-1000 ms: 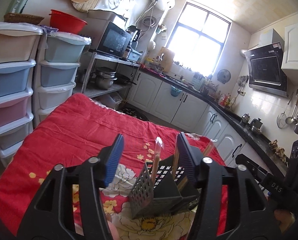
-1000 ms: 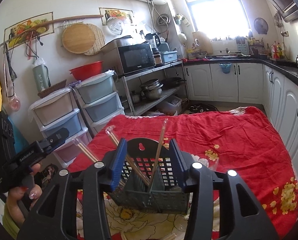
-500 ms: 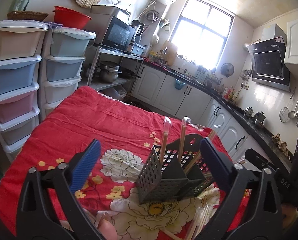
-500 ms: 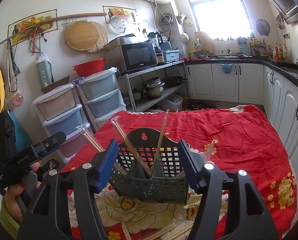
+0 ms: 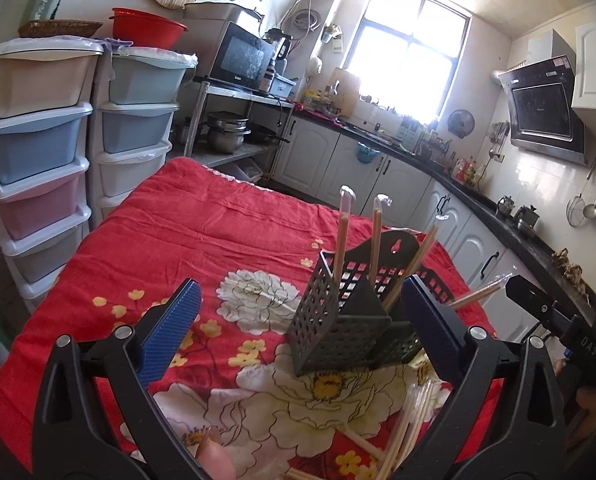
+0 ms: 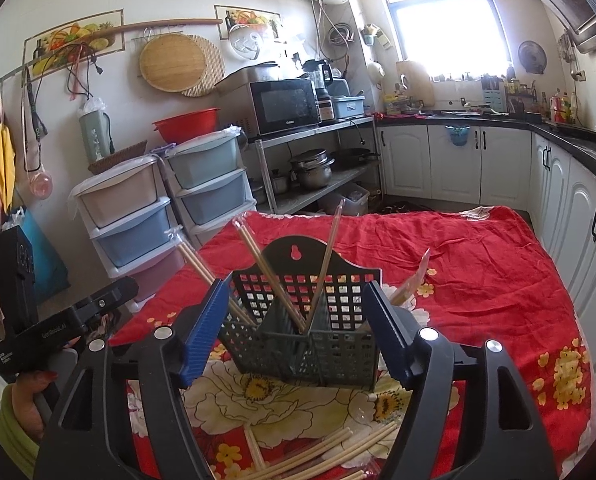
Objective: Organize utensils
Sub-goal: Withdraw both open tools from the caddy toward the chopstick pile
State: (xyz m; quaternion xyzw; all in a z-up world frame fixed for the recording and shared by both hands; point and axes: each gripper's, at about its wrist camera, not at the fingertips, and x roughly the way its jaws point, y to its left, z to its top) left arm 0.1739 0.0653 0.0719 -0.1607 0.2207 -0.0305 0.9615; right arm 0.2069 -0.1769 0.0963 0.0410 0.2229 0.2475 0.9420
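caddy (image 6: 305, 344): 1 | upright chopstick pairs (image 6: 325, 268): 4 | grippers (image 6: 298, 332): 2

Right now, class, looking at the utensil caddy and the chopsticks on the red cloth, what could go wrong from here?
1. The wrapped chopsticks lean steeply out of the light caddy; a nudge might tip it.
2. The loose chopsticks lie crossed on the soft cloth, so a pick could catch several or slip.
3. The right gripper, jaws opening, straddles the caddy closely and could knock it.
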